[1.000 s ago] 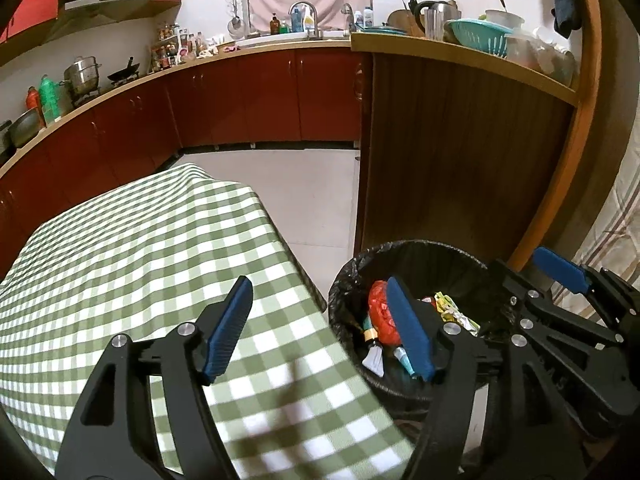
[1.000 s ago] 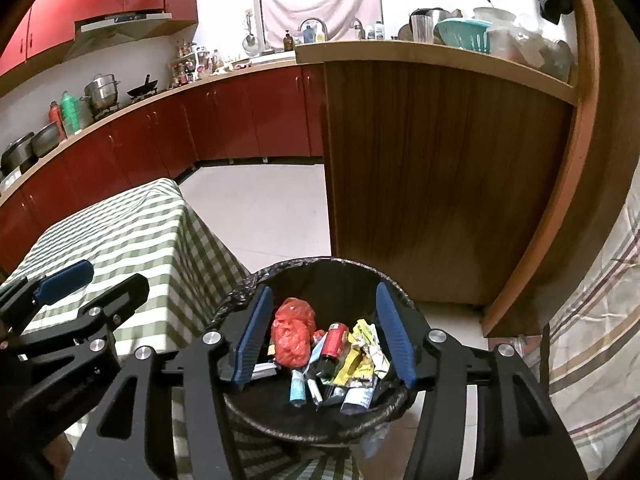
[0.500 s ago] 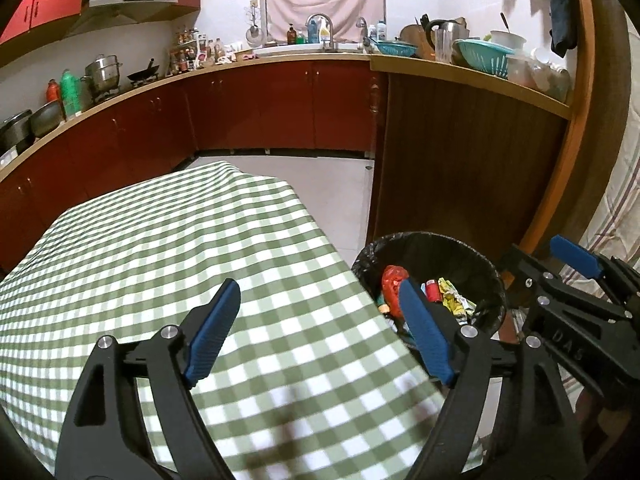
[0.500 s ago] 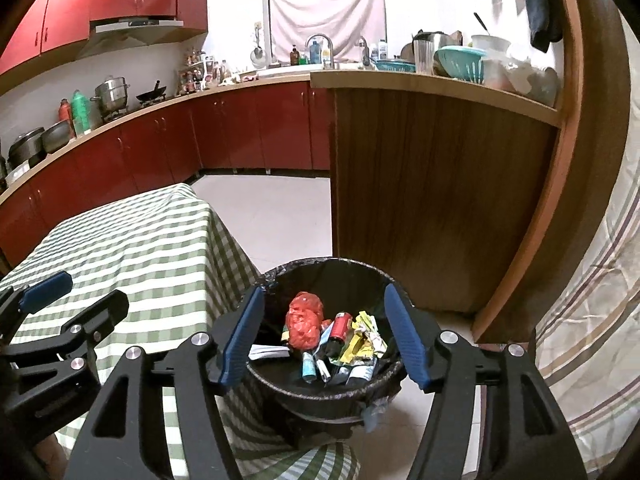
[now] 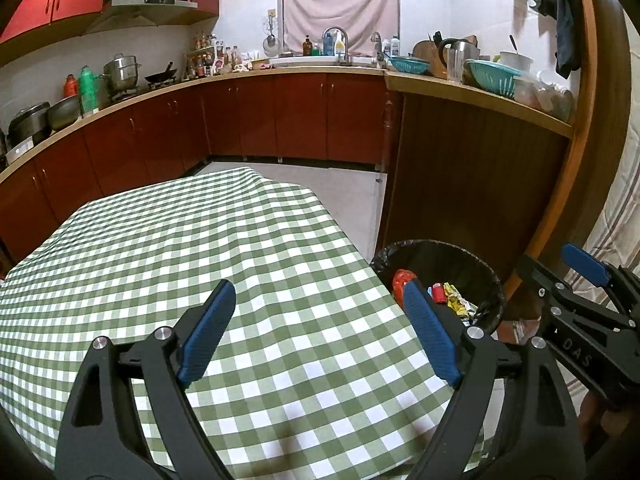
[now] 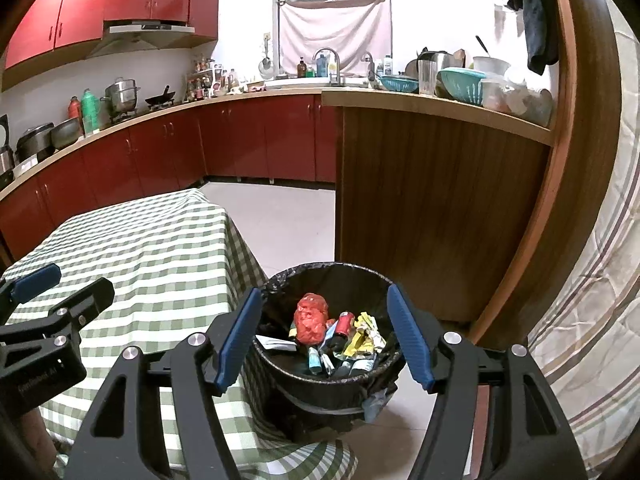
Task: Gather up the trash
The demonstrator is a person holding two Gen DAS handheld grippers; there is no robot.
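Note:
A black-lined trash bin (image 6: pixel 294 280) stands on the floor beside the table, holding a red crumpled bag (image 6: pixel 310 318), a red can (image 6: pixel 344 322), yellow wrappers (image 6: pixel 364 334) and small tubes. My right gripper (image 6: pixel 325 334) hovers above the bin, jaws opening, nothing between them. My left gripper (image 5: pixel 320 330) hangs over the green checked tablecloth (image 5: pixel 200 248), jaws opening and empty. The bin (image 5: pixel 488 276) shows at the table's right edge in the left wrist view, with the right gripper (image 5: pixel 580 280) beyond it. The left gripper (image 6: pixel 44 292) shows at the left of the right wrist view.
A wooden counter panel (image 6: pixel 432 208) rises right behind the bin. Red cabinets (image 5: pixel 280 120) curve around the room under a counter crowded with pots, bottles and bowls. Tiled floor (image 6: pixel 280 224) lies between table and cabinets. A striped cloth (image 6: pixel 592 320) hangs at the right.
Both grippers have drawn back and up from the bin, so it looks smaller and farther. Both sets of jaws stand wider. More of the tablecloth shows under the left gripper.

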